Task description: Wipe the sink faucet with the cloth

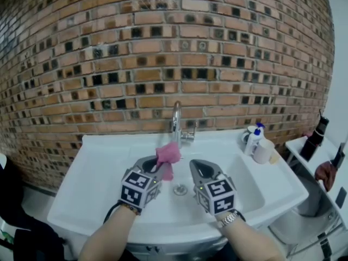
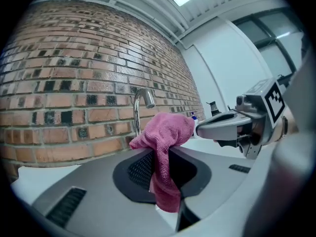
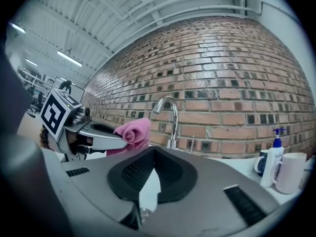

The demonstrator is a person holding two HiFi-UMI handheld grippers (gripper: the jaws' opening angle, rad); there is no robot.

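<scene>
Head view: the left tongs clench a bunched pink cloth just in front of the faucet, above the white sink. The right tongs hover alongside, closed on nothing. Whether cloth and metal touch is unclear. A good wipe would likely press the soft, nubby fabric around the slim, shiny, arched spout and follow its curve, with the grip kept firm so the limp cloth does not slip. Rough brick wall rises behind. A pump bottle and a mug stand on the smooth worktop.
</scene>
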